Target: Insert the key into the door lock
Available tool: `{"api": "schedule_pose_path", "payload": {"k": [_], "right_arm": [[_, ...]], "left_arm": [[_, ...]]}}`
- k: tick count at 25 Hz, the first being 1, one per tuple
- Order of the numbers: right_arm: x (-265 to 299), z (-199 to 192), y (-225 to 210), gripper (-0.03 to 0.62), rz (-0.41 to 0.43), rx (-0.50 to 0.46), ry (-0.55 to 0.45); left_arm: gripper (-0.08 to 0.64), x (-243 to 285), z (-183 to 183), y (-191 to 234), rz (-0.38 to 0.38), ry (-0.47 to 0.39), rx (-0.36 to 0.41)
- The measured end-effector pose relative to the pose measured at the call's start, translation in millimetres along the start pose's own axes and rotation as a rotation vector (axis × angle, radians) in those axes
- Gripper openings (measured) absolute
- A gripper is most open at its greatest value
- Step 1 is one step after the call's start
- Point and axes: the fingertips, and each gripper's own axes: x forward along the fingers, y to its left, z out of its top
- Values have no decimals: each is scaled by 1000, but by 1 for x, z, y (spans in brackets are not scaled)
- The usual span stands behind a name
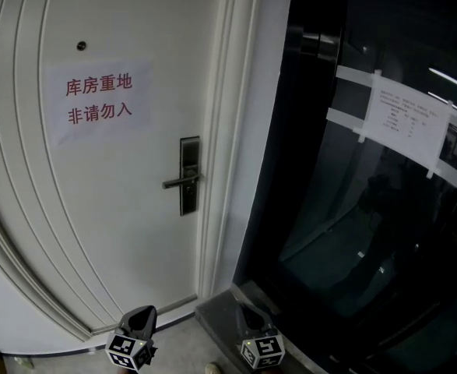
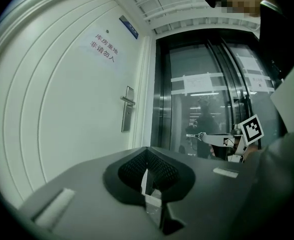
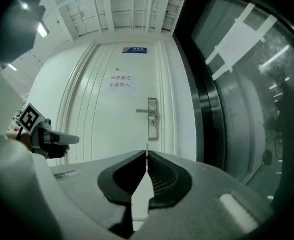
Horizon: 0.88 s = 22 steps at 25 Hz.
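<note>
I'm holding my right tool (image 3: 146, 156) clenched on a thin sliver poking just past its tips. Seen edge-on, I take it to be the key (image 3: 146, 147). The tool is pointing level at the door lock (image 3: 152, 118), a metal plate with a lever handle on the white door (image 1: 119, 224), and it is standing well apart from it. My left tool (image 2: 147, 153) is hanging alongside, clenched on nothing. A dark glass panel (image 1: 368, 209) is standing right of the door.

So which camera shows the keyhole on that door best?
The right gripper view: it faces the lock plate squarely, keyhole visible under the handle. The head view shows the plate dark, the left gripper view side-on; neither shows a keyhole.
</note>
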Motion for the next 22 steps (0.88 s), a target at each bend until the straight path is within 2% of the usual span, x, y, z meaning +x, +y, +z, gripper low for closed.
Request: {"api": "schedule_pose_path", "payload": {"k": [6, 15, 22], "right_arm": [[50, -1, -28, 11, 51, 9, 4], [112, 5, -48, 11, 140, -18, -13], [166, 18, -53, 11, 211, -149, -54]], "left_arm": [[3, 42, 4, 15, 53, 1, -8], [3, 84, 5, 32, 128, -5, -13], [3, 96, 2, 45, 190, -7, -17]]}}
